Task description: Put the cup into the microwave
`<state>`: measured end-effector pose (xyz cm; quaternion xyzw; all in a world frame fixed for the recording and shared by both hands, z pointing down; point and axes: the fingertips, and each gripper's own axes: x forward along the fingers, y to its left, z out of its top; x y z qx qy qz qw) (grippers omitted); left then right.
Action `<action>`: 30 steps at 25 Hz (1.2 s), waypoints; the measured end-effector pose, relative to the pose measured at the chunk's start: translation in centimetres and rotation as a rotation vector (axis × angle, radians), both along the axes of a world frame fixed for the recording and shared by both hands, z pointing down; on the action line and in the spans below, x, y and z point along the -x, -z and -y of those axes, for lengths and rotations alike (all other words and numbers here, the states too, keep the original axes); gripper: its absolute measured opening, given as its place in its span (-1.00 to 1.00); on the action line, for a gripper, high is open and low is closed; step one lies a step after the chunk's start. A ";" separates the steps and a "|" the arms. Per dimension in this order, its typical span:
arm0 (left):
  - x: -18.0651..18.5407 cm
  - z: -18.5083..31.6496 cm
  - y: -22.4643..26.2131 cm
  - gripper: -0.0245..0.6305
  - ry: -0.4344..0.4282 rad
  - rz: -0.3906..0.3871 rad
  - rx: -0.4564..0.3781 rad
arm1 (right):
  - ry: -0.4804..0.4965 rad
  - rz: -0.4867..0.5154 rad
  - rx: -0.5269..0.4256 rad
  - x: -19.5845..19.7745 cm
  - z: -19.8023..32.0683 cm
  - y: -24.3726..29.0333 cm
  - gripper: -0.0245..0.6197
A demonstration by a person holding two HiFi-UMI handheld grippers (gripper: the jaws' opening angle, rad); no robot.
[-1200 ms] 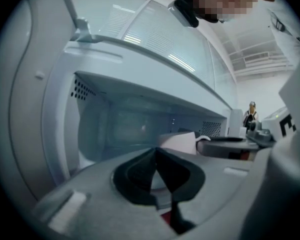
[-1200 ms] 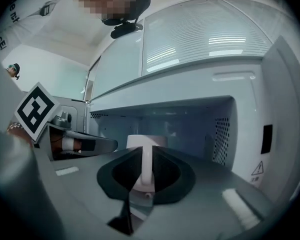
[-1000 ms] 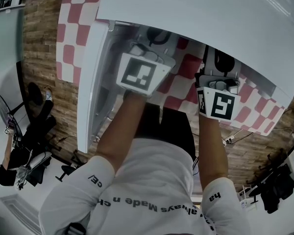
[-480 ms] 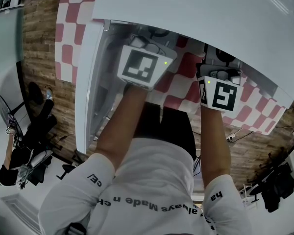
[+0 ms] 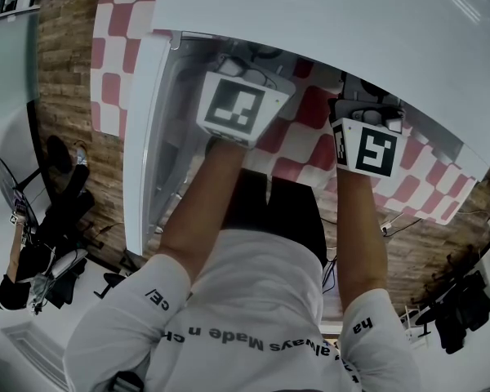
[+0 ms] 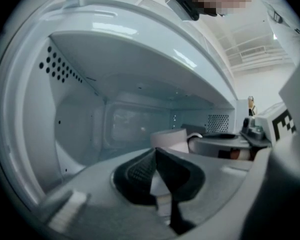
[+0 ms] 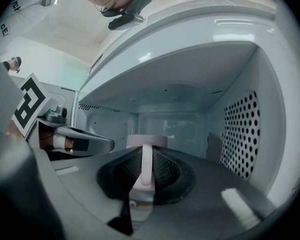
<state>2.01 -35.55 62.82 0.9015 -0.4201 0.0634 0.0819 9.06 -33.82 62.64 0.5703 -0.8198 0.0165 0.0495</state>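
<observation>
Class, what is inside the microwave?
A white cup, its handle gripped by the right claw. The cup's base and the cavity floor are hidden behind the claw.

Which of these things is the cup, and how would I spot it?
Look into the open white microwave, whose right wall is dotted with holes. In its cavity the right claw pinches the handle of a white cup, the only loose thing there; the left claw beside it is shut on nothing.

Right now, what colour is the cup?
The cup is plain white, handle included; it shows best in the right gripper view.
</observation>
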 end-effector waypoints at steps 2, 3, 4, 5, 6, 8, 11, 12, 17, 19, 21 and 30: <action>-0.1 -0.2 -0.1 -0.91 -0.005 0.007 0.004 | 0.004 -0.002 0.005 0.0 -0.1 -0.2 -0.79; -0.1 -0.3 -0.2 -0.91 -0.008 0.012 0.005 | 0.006 -0.002 0.010 0.1 -0.2 -0.4 -0.79; -0.1 -0.4 -0.3 -0.91 -0.009 0.015 0.006 | 0.010 -0.003 0.017 0.1 -0.3 -0.6 -0.79; -0.1 -0.5 -0.3 -0.91 -0.010 0.018 0.009 | 0.015 -0.005 0.027 0.2 -0.4 -0.8 -0.79; -0.1 -0.6 -0.4 -0.91 -0.011 0.023 0.014 | 0.021 -0.008 0.038 0.2 -0.5 -1.1 -0.79; -0.1 -0.9 -0.5 -0.91 -0.014 0.032 0.027 | 0.029 -0.019 0.057 0.3 -0.6 -1.5 -0.79; -0.3 -1.2 -0.4 -0.91 -0.018 0.039 0.035 | 0.032 -0.028 0.073 0.1 -0.7 -1.9 -0.79; -0.3 -1.3 -0.4 -0.91 -0.018 0.040 0.038 | 0.031 -0.028 0.079 0.1 -0.8 -2.0 -0.79; -0.3 -1.8 0.1 -0.91 -0.017 0.055 0.051 | 0.027 -0.014 0.137 0.1 -0.9 -2.2 -0.72; -0.3 -2.0 0.5 -0.92 -0.018 0.062 0.052 | 0.034 -0.014 0.150 0.2 -1.0 -1.9 -0.64; -0.1 -2.3 0.9 -0.91 -0.015 0.069 0.058 | 0.028 -0.015 0.162 0.1 -1.2 -1.5 -0.62; 0.6 -5.1 4.1 -0.91 -0.007 0.084 0.112 | 0.029 -0.027 0.201 0.1 -3.6 2.1 -0.63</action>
